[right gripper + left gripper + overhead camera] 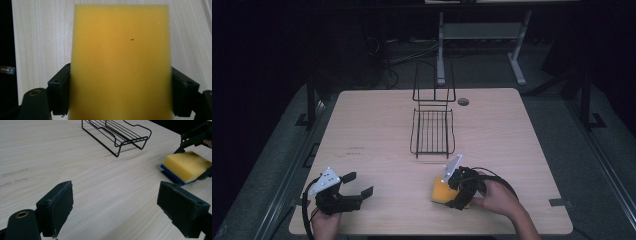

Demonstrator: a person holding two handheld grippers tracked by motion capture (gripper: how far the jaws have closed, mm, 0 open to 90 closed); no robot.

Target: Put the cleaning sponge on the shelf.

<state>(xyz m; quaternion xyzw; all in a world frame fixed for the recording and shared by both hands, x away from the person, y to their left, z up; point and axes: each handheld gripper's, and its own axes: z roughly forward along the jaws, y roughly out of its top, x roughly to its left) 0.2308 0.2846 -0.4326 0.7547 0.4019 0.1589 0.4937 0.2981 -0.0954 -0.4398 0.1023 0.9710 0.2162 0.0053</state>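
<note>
A yellow sponge (441,191) with a blue underside lies at the table's front right, between the jaws of my right gripper (449,193). In the right gripper view the sponge (120,57) spans the gap and both black pads (60,92) press its sides. From the left gripper view the sponge (186,165) is tilted, its near edge a little off the wood. My left gripper (359,183) rests at the front left, open, with bare table between its jaws (125,205).
A black wire rack (432,131) stands at the table's middle, its tall back toward the far edge; the rack (117,132) is well beyond my left gripper. A cable grommet (463,101) sits near the far edge of the wooden table (377,125).
</note>
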